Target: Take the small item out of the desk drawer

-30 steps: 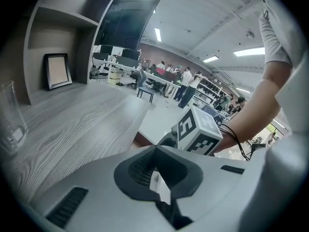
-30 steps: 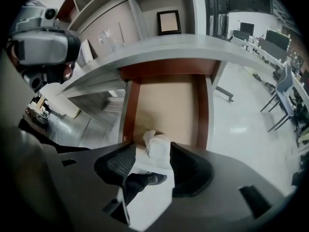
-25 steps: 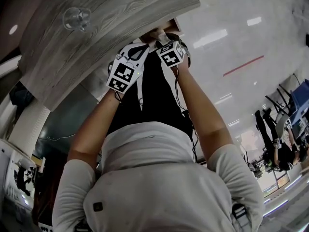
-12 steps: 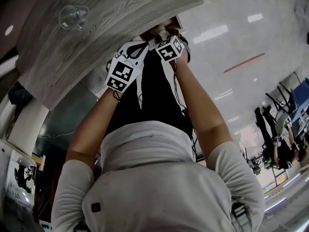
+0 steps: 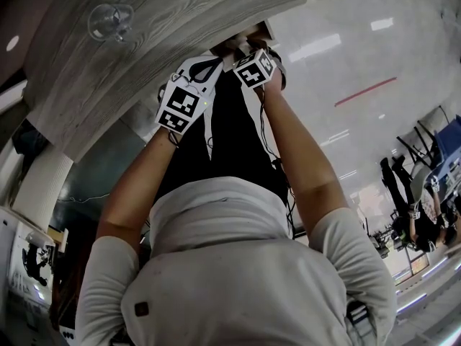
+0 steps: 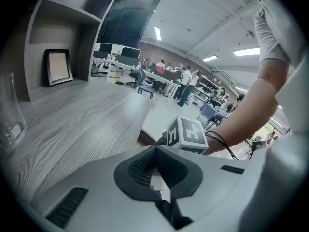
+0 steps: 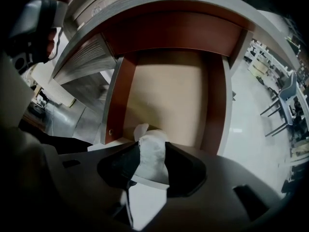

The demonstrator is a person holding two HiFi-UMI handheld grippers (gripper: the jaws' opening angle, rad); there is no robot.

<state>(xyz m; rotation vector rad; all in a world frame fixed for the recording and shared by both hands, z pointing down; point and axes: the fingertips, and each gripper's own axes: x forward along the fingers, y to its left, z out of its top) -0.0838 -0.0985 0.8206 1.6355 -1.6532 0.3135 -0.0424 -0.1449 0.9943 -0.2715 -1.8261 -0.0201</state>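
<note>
The desk drawer [image 7: 166, 95] is pulled out below the grey wood desk top [image 5: 144, 42]; it has red-brown sides and a bare beige bottom. My right gripper [image 7: 145, 187] points steeply down into it. Its jaws have just been closing, and they now grip a small white item [image 7: 152, 151] at their tips. My left gripper [image 6: 157, 190] hangs beside it at the desk's edge, over the desk top [image 6: 82, 124], jaws together and holding nothing. In the head view both grippers, left [image 5: 212, 67] and right [image 5: 243, 52], crowd the drawer's opening, and the item is hidden there.
A clear glass [image 5: 109, 21] stands on the desk top, also seen at the left of the left gripper view [image 6: 9, 115]. A picture frame [image 6: 58, 66] leans in a shelf behind. Chairs [image 7: 282, 98] stand on the shiny floor to the right. Several people [image 6: 183, 79] are far off.
</note>
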